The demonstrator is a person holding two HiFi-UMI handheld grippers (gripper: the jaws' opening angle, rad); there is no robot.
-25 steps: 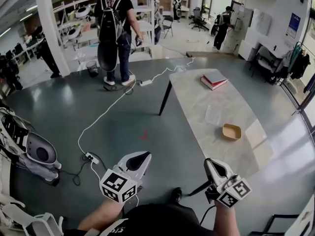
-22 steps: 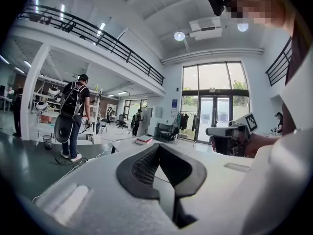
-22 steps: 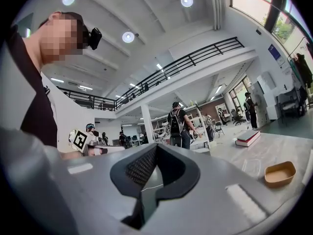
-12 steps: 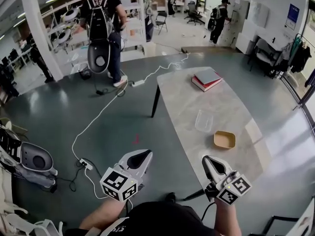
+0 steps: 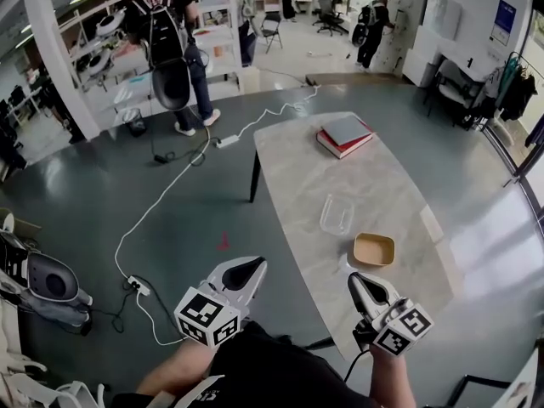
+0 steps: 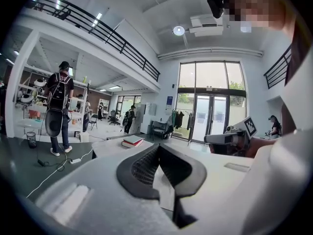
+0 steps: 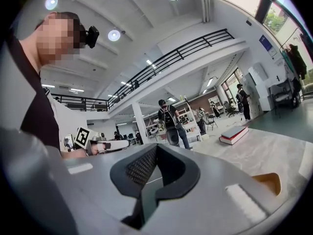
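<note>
In the head view my left gripper (image 5: 247,269) is held low over the grey floor, shut and empty. My right gripper (image 5: 356,281) hovers at the near end of the marble table (image 5: 293,172), shut too, with nothing in it. Just beyond it sits a tan bowl (image 5: 374,249), then a clear plastic container (image 5: 337,214), and stacked books (image 5: 344,134) at the far end. The left gripper view looks along its closed jaws (image 6: 157,150) to the books (image 6: 132,141). Beside the closed jaws (image 7: 155,152) in the right gripper view lies the bowl (image 7: 268,181).
A person with a backpack (image 5: 166,32) stands on the floor at the far left of the table. A white cable (image 5: 170,195) runs across the floor to a power strip (image 5: 136,286). A white machine (image 5: 47,283) sits at the left edge. Shelves and desks line the back.
The table, bowl and container have come closer and shifted left in the head view. The person with the backpack has shifted left and farther up. Both grippers stay shut, held the same way.
</note>
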